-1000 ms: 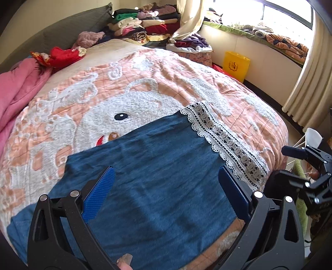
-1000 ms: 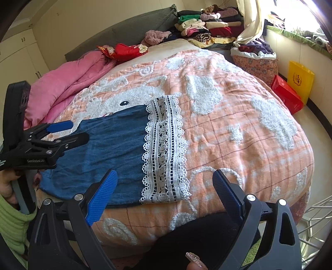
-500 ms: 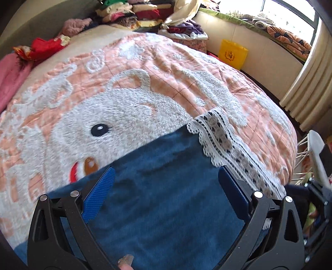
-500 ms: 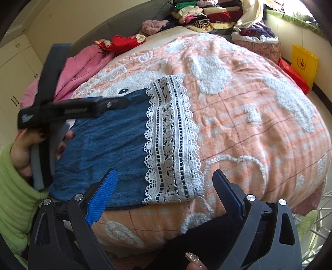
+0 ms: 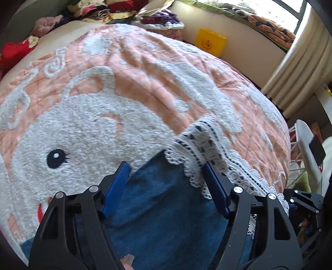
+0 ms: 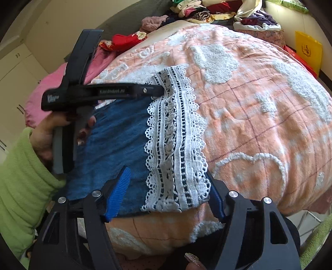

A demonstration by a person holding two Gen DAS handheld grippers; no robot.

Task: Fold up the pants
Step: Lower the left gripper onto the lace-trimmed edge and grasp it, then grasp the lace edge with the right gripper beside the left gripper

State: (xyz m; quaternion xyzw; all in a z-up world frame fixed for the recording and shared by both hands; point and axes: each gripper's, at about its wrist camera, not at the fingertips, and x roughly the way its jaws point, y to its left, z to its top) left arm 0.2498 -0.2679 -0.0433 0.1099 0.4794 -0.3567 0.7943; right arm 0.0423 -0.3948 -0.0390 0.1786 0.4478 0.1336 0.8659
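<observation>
Blue pants point(image 5: 166, 211) with a white lace hem point(image 5: 209, 143) lie flat on the peach bedspread point(image 5: 145, 68). My left gripper point(image 5: 165, 166) straddles the far corner of the hem. Its jaws are closing, with cloth between them and the lace draped over the right finger point(image 5: 215, 191); the pads do not visibly press. In the right wrist view that left gripper point(image 6: 158, 90) shows side-on at the far end of the lace point(image 6: 172, 128). My right gripper point(image 6: 167, 172) straddles the near hem corner of the pants point(image 6: 116, 135), jaws also closing around the lace without visibly clamping it.
A hand in a green sleeve point(image 6: 22, 170) holds the left gripper. A pink blanket point(image 6: 41, 97) lies left of the bed, stacked clothes point(image 6: 207, 10) at its head. A yellow bag point(image 5: 210, 41), curtain point(image 5: 300, 62) and white rack point(image 5: 305, 145) stand at the right.
Both grippers sank toward the pants. The left one travelled forward to the hem's far corner. Both pairs of jaws have narrowed around the lace.
</observation>
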